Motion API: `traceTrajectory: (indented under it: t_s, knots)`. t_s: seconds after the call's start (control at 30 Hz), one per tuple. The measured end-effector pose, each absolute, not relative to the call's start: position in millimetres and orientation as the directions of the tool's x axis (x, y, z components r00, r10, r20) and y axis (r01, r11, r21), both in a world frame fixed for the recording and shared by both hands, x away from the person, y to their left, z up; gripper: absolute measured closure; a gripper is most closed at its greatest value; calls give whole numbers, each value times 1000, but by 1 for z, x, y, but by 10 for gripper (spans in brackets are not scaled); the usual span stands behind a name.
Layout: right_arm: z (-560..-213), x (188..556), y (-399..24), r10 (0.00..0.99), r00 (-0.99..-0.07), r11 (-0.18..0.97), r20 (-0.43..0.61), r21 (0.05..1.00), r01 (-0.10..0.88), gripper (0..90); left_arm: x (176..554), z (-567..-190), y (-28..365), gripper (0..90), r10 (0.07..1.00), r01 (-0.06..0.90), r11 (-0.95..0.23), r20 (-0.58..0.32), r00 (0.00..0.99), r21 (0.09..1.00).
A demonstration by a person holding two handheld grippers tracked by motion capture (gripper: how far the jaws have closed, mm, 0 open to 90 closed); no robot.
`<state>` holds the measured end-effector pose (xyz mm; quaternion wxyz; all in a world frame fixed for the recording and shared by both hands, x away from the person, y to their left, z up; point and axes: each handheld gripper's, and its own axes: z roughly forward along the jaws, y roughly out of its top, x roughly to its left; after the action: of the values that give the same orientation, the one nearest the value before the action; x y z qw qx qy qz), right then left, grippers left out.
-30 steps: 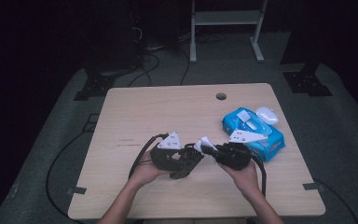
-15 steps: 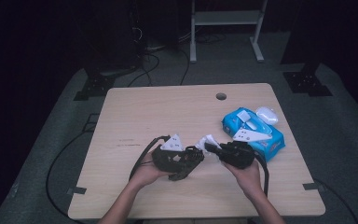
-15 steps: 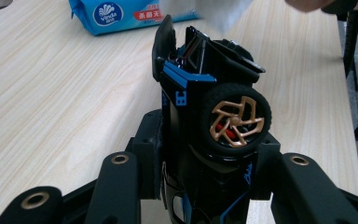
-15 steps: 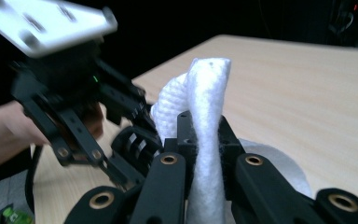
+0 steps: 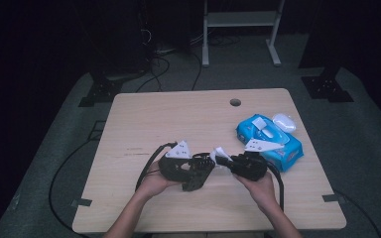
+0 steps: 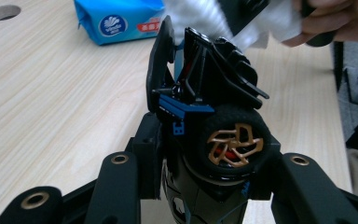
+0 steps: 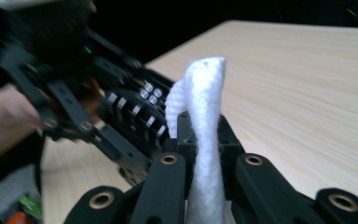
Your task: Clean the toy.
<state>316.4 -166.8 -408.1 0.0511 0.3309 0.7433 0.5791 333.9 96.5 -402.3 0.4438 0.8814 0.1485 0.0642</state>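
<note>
Sitting near the bench's front edge, left gripper fingers are holding the toy car, right gripper fingers are pinching the wipe.

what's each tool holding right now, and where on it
The left tool grips a black toy car across its body at the gold-spoked wheel. The right tool is shut on a white wet wipe, pinched low down, its top standing free.

Black toy car with bronze-spoked wheel, white wipe, blue wipes pack, pale wood-grain table
</note>
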Motion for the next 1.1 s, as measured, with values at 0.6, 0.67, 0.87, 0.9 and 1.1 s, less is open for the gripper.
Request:
traceTrajectory:
  t_s: [0.6,0.67,0.87,0.9,1.1]
  knots:
    - [-420,318,-170,591,-755,157,285,877,453,844,333,-403,95,572,314,204,-570,-18,949,796]
    - [-422,317,-167,595,-757,183,268,872,453,844,332,-405,94,572,318,205,-575,-15,948,792]
    - [-406,313,-168,569,-778,132,267,904,407,844,332,-404,95,571,310,198,-575,-13,951,794]
    - [-407,313,-169,568,-779,137,267,902,409,843,332,-403,94,571,309,198,-575,-13,951,794]
    - [-404,311,-168,566,-781,147,262,901,409,844,331,-403,91,571,309,192,-575,-7,951,796]
